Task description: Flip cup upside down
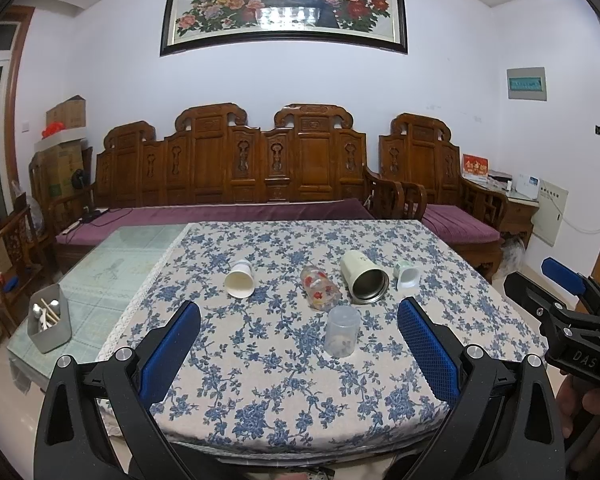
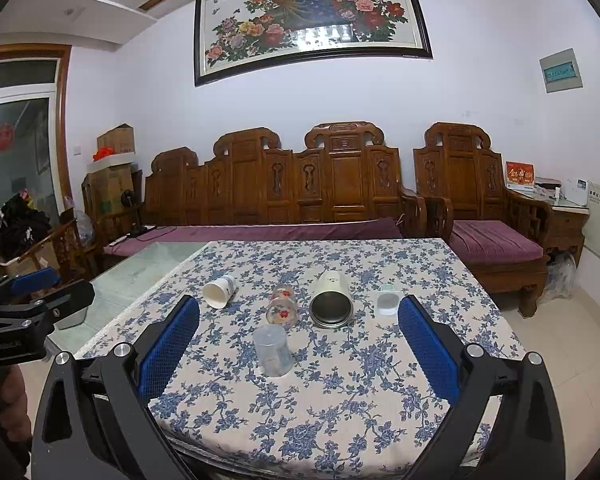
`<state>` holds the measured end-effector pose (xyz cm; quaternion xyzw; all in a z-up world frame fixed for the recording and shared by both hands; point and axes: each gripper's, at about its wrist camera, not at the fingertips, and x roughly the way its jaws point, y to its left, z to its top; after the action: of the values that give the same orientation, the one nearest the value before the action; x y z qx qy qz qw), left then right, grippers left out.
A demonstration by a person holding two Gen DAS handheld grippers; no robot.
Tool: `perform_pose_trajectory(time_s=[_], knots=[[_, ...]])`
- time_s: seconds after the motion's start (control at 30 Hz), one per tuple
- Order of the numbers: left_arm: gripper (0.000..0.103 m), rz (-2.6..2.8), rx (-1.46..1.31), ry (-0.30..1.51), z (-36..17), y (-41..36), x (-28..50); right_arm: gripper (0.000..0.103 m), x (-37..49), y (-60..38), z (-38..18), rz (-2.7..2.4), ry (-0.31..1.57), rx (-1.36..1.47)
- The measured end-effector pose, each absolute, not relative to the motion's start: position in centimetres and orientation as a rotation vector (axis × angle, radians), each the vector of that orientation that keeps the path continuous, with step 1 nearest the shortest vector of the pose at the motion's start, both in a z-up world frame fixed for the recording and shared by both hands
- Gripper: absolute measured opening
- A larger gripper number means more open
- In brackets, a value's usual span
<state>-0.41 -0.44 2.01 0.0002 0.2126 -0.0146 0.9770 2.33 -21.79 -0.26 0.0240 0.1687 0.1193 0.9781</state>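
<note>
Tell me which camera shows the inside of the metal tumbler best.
The right wrist view: the metal tumbler lies on its side with its mouth almost straight at the lens. The left wrist view shows it angled, with more outer wall and less of the interior.

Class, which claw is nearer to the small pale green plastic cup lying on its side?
Right. The right claw faces the small pale green plastic cup, which lies by its right finger. The left claw sits further left; there the cup lies off to its right.

Both wrist cams low at near table (image 1: 284,400) edge, facing sofa (image 2: 300,200); views share cups.
</note>
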Motion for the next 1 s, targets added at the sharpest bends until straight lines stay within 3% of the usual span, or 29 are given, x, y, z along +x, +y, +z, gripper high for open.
perform_pose_trajectory(time_s=[1.0], knots=[[0.095, -0.025, -0.001, 0.421, 2.1, -0.58, -0.41, 0.1, 2.27, -21.76, -0.37, 0.241, 0.339, 0.049]])
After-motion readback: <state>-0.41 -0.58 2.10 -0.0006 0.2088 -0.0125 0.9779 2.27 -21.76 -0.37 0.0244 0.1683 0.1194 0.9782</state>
